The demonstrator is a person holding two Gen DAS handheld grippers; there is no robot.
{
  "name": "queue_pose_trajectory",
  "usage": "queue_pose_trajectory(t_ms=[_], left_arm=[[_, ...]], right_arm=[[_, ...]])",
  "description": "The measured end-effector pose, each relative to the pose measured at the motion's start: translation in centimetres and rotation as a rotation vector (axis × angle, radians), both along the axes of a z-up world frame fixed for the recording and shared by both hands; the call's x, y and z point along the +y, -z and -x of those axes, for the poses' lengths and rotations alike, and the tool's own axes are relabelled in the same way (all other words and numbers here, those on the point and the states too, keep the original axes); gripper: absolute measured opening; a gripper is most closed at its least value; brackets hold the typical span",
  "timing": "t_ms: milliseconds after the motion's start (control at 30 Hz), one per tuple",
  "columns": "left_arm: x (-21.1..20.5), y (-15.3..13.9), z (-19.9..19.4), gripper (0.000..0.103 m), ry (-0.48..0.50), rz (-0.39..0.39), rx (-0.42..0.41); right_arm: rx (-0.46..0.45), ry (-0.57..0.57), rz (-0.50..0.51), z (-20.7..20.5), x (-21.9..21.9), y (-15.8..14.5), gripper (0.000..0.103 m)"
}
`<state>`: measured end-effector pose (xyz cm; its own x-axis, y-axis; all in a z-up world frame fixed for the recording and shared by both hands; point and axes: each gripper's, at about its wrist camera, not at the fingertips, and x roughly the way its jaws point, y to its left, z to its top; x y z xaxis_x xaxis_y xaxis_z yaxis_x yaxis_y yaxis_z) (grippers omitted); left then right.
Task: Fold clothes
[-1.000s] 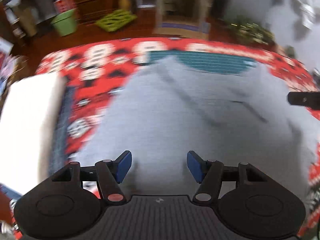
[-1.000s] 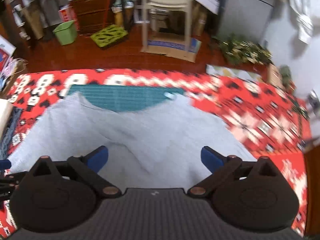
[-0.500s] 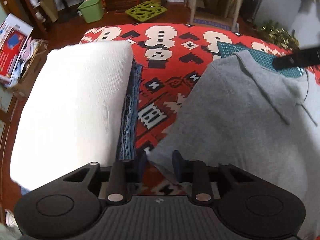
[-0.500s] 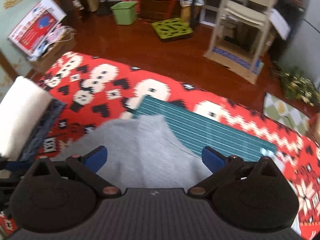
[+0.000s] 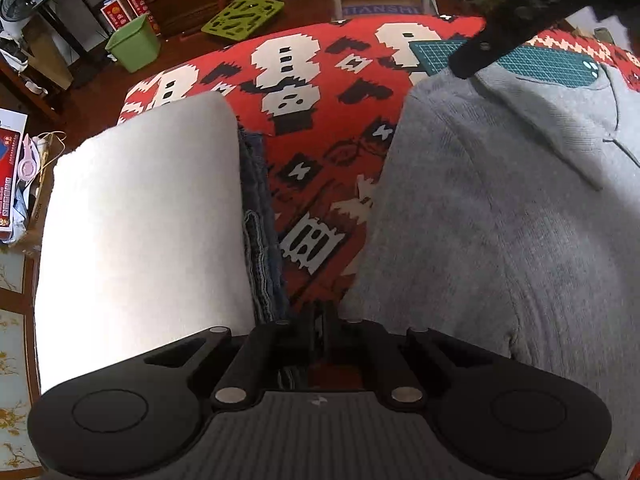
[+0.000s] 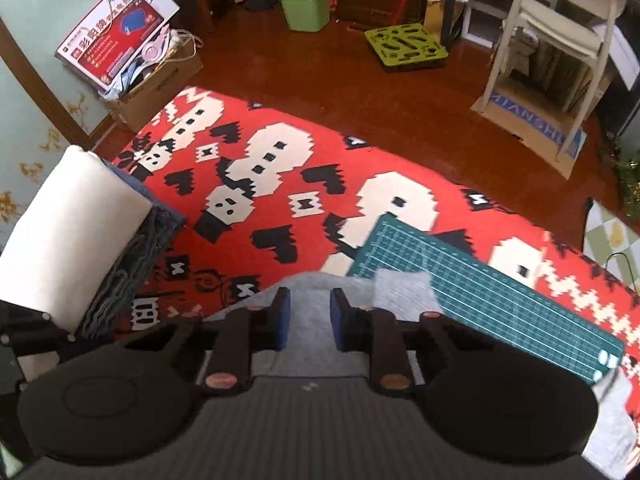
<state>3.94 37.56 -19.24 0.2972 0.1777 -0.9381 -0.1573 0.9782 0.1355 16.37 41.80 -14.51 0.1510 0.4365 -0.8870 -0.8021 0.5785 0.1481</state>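
White folded stack just left of grey sweater.

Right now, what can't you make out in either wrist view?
- Left gripper: shut, but its own body hides whether the grey sweater edge is pinched.
- Right gripper: fingers part closed over the sweater; contact unclear.
- Sweater's near and right parts: cut off by frame edges.
- Folded denim: mostly under the white folded cloth.
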Motion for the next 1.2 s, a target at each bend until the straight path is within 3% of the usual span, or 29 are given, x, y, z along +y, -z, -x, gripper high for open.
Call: queue_pose_trajectory(t_ms=[233,400,567,767,967,1067,1200], left_arm=[[0.6,0.0,-0.1,0.007,0.029,0.078,-0.003],[0.4,0.0,-0.3,0.007,0.085,0.082,0.025],[0.8,-0.3,-0.2,0.009,0.103,0.112,0.035],[0.8,-0.3,-0.4,0.010,0.142,0.123,0.065],[2.3,-1.6,0.2,0.020,0.078,0.179,0.066],[2.6,-1.5,0.2,0.021,0.067,0.172,0.073],[1.3,-0.6,-0.5,0.020,0.132,0.098,0.098]], right_arm=[[0.063,-0.004,0.002,-0.4,2.0,2.5,0.017],[0.071,0.001,0.028,-0.7,3.0,3.7,0.016],[0.067,0.002,0.036,-0.8,3.0,3.9,0.006],[0.090,0.027,0.016,-1.2,2.6,4.0,0.006],[0.099,0.031,0.006,-1.3,2.4,4.1,0.006],[0.101,0.029,0.003,-1.3,2.3,4.1,0.006],[0.103,0.028,0.003,-1.3,2.3,4.1,0.006]])
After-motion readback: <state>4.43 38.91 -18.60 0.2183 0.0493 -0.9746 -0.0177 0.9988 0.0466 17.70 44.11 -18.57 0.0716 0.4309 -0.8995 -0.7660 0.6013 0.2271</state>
